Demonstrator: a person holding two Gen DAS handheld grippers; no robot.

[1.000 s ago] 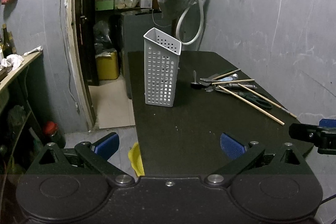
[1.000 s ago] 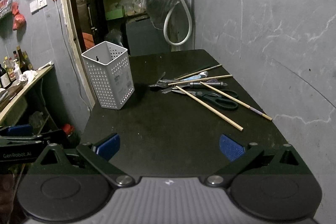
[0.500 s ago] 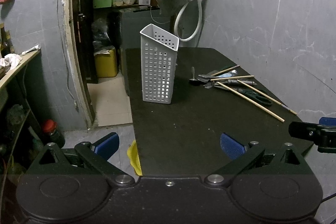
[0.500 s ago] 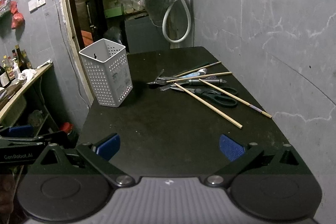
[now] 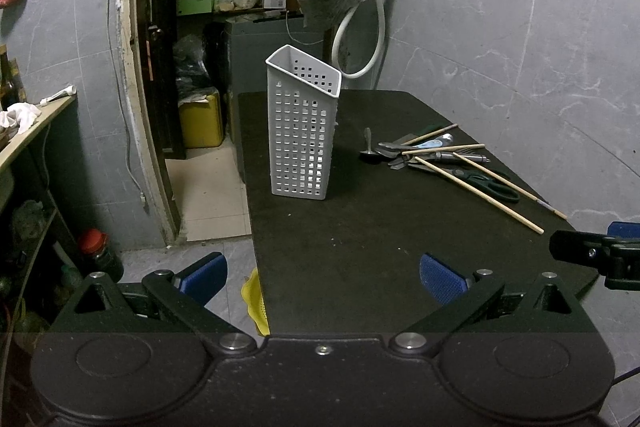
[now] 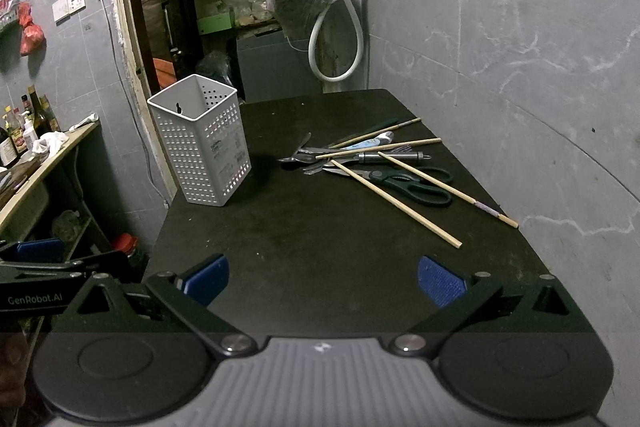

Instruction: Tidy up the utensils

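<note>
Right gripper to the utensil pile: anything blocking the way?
Nothing visible. Bare black table lies between the open right gripper and the utensil pile; the white perforated holder stands off to the left.

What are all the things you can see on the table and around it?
Perforated plastic utensil holder: one, white, upright at table's left edge.
Wooden chopsticks: about four, tan, in the pile at right.
Kitchen scissors: one, dark handles, in the pile.
Metal spoons: number unclear, silver, pile's left end.
Black table: one.
Hose: one, white, on wall.
Left tool: blue pads, open.
Right tool: blue pads, open.
</note>
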